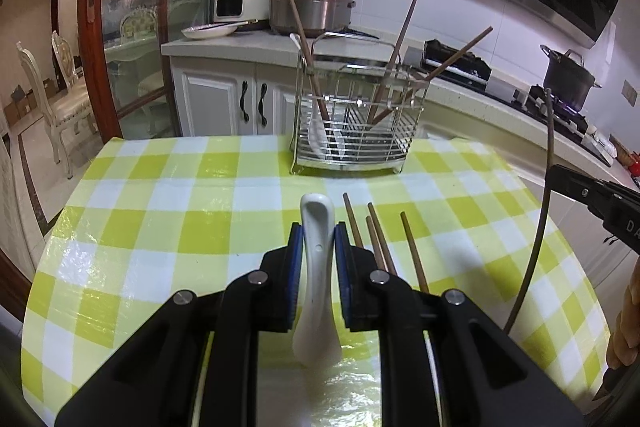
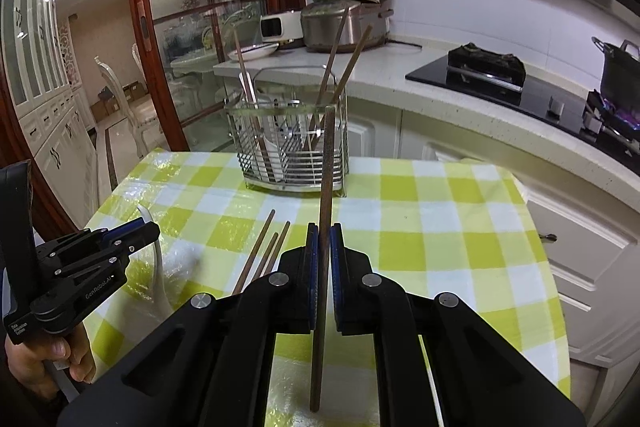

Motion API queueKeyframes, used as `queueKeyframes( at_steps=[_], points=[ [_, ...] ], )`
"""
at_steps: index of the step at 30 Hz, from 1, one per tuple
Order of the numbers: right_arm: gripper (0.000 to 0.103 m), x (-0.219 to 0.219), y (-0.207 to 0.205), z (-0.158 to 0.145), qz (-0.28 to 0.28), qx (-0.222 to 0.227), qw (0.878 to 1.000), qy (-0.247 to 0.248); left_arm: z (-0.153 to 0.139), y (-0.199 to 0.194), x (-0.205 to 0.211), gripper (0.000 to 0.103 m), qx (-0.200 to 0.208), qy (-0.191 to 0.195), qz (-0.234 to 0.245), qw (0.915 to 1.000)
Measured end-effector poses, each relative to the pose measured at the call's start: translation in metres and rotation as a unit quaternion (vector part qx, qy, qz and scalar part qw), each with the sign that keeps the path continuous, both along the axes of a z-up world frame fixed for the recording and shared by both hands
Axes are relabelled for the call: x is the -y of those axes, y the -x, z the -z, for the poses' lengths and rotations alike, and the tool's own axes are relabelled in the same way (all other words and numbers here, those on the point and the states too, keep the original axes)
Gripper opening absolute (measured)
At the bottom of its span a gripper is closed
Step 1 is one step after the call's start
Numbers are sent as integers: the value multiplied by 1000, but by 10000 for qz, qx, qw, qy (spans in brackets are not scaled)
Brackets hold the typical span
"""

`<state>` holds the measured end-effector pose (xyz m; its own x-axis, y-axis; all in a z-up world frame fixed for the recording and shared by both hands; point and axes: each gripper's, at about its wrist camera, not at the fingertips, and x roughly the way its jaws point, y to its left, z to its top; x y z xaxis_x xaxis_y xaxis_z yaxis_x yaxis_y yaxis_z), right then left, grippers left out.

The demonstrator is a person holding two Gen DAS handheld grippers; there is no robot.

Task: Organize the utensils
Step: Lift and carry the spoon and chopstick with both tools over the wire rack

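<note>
My left gripper (image 1: 318,233) is shut on a white ceramic spoon (image 1: 316,267), held just above the checked tablecloth; it also shows at the left of the right wrist view (image 2: 136,227). My right gripper (image 2: 324,233) is shut on a brown chopstick (image 2: 325,187), held above the table; that chopstick also shows in the left wrist view (image 1: 544,187). Several loose chopsticks (image 1: 376,239) lie on the cloth between the grippers, also seen in the right wrist view (image 2: 264,251). A wire utensil caddy (image 1: 354,123) at the table's far edge holds chopsticks and a white spoon (image 1: 320,139); it also shows in the right wrist view (image 2: 290,143).
The table has a green and white checked cloth (image 1: 180,195). Behind it a counter carries a rice cooker (image 1: 316,3), a plate (image 1: 208,31) and a stove with a pot on a lit burner (image 1: 568,79). A glass door and dining chairs are at the left.
</note>
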<state>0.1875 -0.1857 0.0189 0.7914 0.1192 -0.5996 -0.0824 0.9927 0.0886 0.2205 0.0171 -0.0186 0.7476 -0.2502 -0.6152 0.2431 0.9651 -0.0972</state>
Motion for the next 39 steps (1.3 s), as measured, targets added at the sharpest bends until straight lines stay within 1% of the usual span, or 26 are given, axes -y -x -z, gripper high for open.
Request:
queueKeyframes(
  at_steps=[5,25,33,39],
  points=[
    [8,1,3,-4,8,60,10000,-5,-5,2,2,16,43,2,4,10000],
    [7,4,10,-14,4,208,9998,-31,-9,0,5,16,121,11,27,9999],
    [7,-1,6,-21,-49,276,9996,45,-18,-1,6,16,237,50,58,9997],
    [7,-6,-3,-33,-121,367,9992,111,-30,-8,6,16,333,54,79,9994]
  ],
)
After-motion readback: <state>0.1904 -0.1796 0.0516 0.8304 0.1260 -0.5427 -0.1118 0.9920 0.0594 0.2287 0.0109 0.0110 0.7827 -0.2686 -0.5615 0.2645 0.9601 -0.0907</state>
